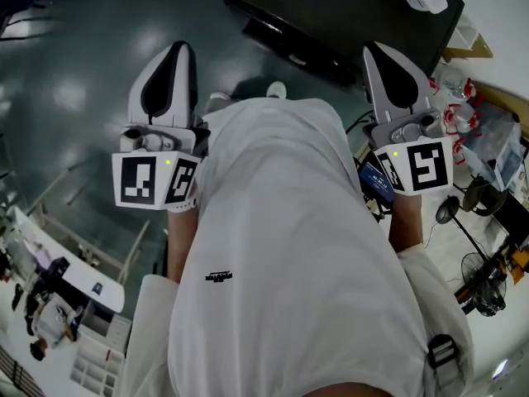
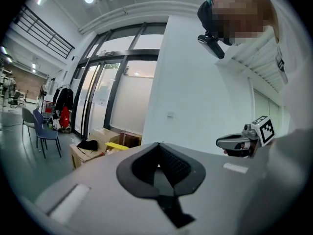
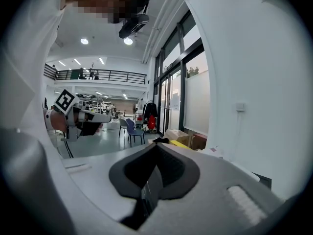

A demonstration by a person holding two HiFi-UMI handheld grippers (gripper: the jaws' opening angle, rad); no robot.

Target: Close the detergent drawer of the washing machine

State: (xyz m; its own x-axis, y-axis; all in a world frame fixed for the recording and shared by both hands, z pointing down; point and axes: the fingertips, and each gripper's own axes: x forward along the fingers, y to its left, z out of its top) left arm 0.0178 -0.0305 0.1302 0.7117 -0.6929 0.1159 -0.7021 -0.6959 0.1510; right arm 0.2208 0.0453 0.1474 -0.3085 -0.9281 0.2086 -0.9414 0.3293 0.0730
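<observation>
No washing machine or detergent drawer shows in any view. In the head view my left gripper is held in front of the person's white shirt, pointing away over the dark floor. Its jaws meet at the tip with nothing between them. My right gripper is held level with it on the other side, pointing at a black box. Its jaws are also closed and empty. Each gripper view catches the other gripper off to the side: the right gripper and the left gripper.
The black box lies on the floor ahead. At the right is clutter: plastic bottles, cables and small fans. Desks with people sit at the lower left. A white wall, cardboard boxes and blue chairs stand around.
</observation>
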